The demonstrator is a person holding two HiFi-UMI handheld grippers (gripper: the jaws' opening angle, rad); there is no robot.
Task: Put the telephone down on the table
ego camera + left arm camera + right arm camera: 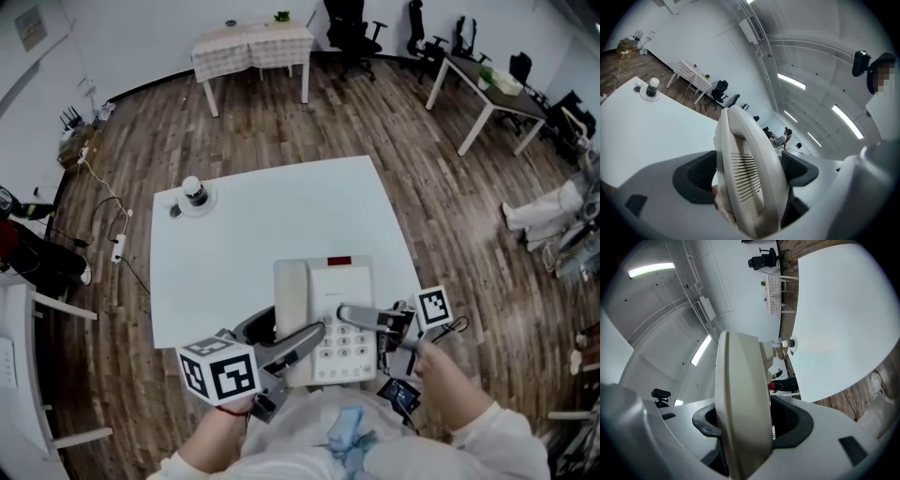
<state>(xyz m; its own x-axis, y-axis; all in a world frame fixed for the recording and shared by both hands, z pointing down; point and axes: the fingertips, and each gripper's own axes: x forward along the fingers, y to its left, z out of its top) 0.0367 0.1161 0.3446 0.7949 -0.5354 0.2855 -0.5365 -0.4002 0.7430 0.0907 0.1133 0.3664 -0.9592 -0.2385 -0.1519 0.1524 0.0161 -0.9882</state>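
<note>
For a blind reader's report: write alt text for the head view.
The left gripper and right gripper each grip a white telephone at the near edge of a white table. A small dish sits near its far left corner.

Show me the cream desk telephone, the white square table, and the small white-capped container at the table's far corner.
cream desk telephone (349, 286): head view, casing above the keypad.
white square table (272, 211): head view, bare middle of its top.
small white-capped container (193, 186): head view, its white cap.
</note>
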